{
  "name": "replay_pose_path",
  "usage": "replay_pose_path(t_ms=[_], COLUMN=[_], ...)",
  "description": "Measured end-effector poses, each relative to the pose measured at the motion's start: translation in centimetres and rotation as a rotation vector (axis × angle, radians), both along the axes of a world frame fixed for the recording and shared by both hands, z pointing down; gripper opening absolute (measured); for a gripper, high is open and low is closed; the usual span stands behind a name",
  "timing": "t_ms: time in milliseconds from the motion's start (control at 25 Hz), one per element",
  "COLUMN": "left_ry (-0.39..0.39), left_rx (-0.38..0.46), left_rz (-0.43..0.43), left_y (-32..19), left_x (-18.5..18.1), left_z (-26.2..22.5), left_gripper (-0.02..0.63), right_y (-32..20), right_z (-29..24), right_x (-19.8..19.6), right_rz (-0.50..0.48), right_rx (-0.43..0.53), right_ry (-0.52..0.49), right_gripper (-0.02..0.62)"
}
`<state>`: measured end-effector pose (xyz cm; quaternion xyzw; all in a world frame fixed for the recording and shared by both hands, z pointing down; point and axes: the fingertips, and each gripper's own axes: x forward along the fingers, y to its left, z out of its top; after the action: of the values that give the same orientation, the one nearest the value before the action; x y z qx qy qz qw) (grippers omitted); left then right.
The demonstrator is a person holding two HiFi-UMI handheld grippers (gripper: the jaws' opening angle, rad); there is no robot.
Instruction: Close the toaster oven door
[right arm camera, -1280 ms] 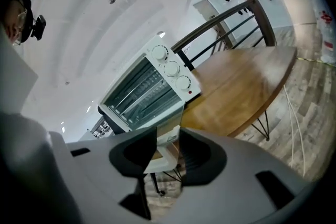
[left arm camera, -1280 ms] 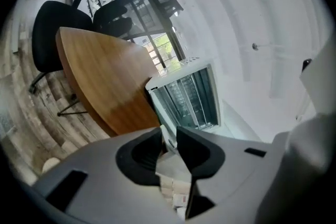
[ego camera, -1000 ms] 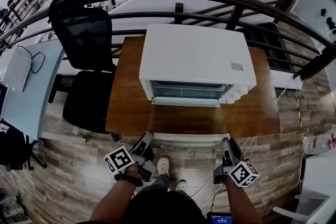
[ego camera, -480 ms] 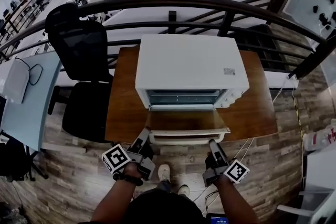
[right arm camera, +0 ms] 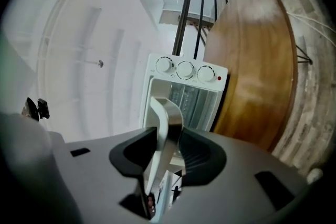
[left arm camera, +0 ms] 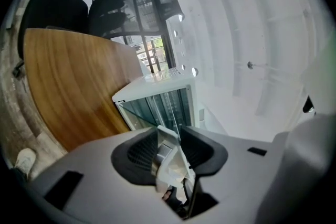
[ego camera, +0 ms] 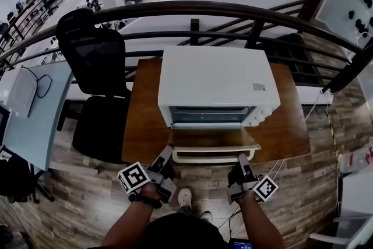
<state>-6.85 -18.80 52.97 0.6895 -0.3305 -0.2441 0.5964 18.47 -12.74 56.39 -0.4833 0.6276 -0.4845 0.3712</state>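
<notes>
At twelve o'clock before you, on the brown wooden table [ego camera: 140, 125], sits the boxy white toaster oven [ego camera: 218, 81]; its glass door [ego camera: 213, 138] lies open and level toward six o'clock, a white bar handle [ego camera: 213, 154] along its edge; your left gripper [ego camera: 167, 153] straddles the handle's nine o'clock end, jaws just widened, not pressing; your right gripper [ego camera: 242, 160], at the three o'clock end, has just been narrowing loosely around it.

No legible text anywhere, the sticker [ego camera: 259, 87] atop the toaster oven [ego camera: 215, 76] illegible
</notes>
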Motion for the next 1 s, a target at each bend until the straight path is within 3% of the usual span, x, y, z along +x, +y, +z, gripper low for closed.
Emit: replay_pose_path(t_ms=[240, 400, 440, 1000], left_ry=[0.016, -0.201, -0.214, -0.221], left_rx=[0.079, 0.142, 0.162, 0.208], left_rz=[0.01, 0.027, 0.03, 0.007], left_y=[-1.3, -1.1, -1.2, -2.3], left_x=[0.3, -1.0, -1.1, -0.4], left_z=[-1.8, -1.3, -1.4, -2.2], left_gripper=[0.158, 0.148, 0.146, 0.138], right_y=[-1.8, -2.9, -3.2, -6.9], right_z=[-1.8, -2.8, -3.1, -5.2], right_x=[0.2, 0.4, 0.4, 1.0], right_rz=[0.041, 0.047, 0.049, 0.099], right_rx=[0.025, 0.04, 0.043, 0.053], right_ry=[-0.061, -0.044, -0.039, -0.014], right_gripper=[0.123, 0.121, 0.123, 0.123])
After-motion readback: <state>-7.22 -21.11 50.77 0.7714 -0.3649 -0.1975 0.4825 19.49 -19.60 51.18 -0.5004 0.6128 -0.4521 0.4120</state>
